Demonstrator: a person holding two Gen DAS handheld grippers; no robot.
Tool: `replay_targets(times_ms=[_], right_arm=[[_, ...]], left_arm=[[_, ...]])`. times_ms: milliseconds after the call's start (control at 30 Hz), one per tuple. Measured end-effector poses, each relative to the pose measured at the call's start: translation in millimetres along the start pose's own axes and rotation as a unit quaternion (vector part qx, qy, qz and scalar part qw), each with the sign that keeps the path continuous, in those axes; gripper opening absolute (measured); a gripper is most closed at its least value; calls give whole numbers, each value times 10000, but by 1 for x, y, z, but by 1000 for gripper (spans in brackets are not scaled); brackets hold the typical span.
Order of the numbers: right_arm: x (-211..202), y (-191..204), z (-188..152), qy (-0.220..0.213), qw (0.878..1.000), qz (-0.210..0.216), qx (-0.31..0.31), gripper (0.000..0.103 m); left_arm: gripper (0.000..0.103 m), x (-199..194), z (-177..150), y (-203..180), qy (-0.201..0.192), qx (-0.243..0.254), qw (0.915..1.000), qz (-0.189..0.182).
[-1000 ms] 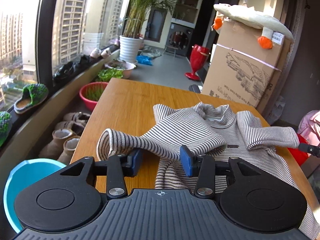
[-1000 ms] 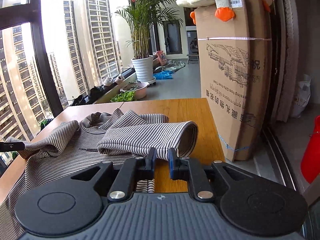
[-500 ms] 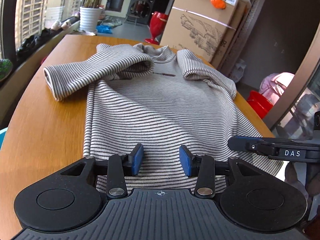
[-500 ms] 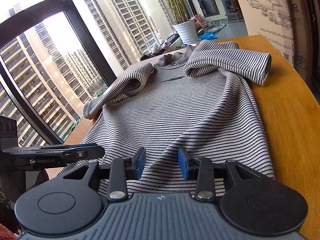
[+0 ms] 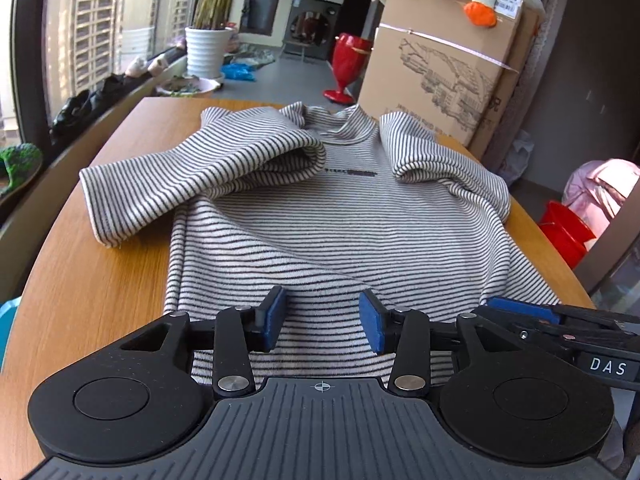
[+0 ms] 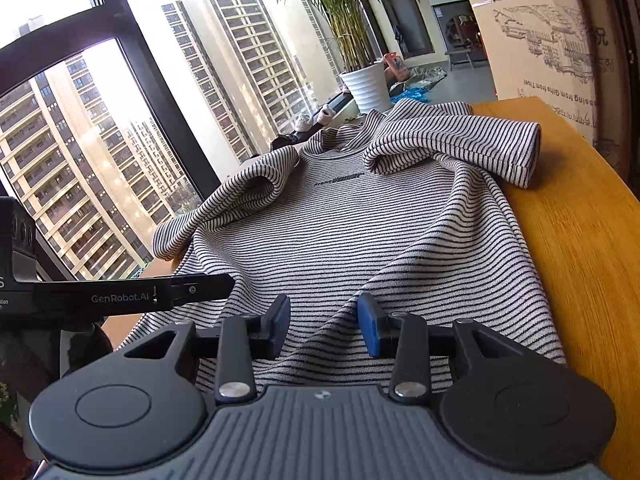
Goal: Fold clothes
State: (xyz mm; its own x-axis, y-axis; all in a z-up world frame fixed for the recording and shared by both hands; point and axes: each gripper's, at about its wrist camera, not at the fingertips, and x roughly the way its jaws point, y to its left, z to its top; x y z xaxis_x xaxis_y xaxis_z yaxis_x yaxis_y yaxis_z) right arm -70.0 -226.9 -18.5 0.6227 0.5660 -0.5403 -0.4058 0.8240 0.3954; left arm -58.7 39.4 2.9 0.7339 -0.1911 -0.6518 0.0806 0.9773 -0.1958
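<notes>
2 grippers moved from sleeves to hem | left gripper (image 5: 322, 322) jaws apart | right gripper (image 6: 324, 324) jaws apart, empty | shirt (image 5: 340, 216) flat

The striped top (image 5: 340, 216) is a soft, matt knit cloth with a faintly fuzzy nap, lying on a bench (image 5: 92, 280) of smooth, honey-coloured wood with a low satin sheen and fine straight grain. Each claw — the left claw (image 5: 322, 322) and the right claw (image 6: 324, 322) — is matt black plastic with a finely ribbed grey housing, bright metal pivot pins and dull blue rubbery pads (image 5: 274, 316). Behind stand a cardboard box (image 5: 444, 76) of plain matt brown board, a ribbed white glazed-looking plant pot (image 5: 208, 50) and a glossy red plastic vase (image 5: 346, 66).
</notes>
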Motion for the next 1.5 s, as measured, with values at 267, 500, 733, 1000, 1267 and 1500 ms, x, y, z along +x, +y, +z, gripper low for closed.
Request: replay_targets(times_ms=[267, 500, 733, 1000, 1267, 1500], right_arm=[[-21, 8, -20, -31, 9999, -165, -41, 37], [-47, 3, -3, -373, 9967, -677, -247, 37], [-34, -36, 9, 45, 9954, -868, 394, 36], [-87, -9, -14, -450, 9945, -779, 536, 99], [-150, 27, -41, -957, 9898, -1059, 39, 103], [-156, 16, -37, -1079, 9851, -1324, 208, 103]], left_arm=[[60, 4, -4, -14, -194, 556, 9983, 6], [76, -32, -16, -17, -378, 185, 9991, -102], [89, -37, -32, -13, -228, -83, 9996, 149], [101, -75, -41, -29, -368, -601, 9956, 617], [103, -147, -52, -55, -1015, -131, 9917, 782], [103, -145, -48, -39, -953, -336, 9930, 616]])
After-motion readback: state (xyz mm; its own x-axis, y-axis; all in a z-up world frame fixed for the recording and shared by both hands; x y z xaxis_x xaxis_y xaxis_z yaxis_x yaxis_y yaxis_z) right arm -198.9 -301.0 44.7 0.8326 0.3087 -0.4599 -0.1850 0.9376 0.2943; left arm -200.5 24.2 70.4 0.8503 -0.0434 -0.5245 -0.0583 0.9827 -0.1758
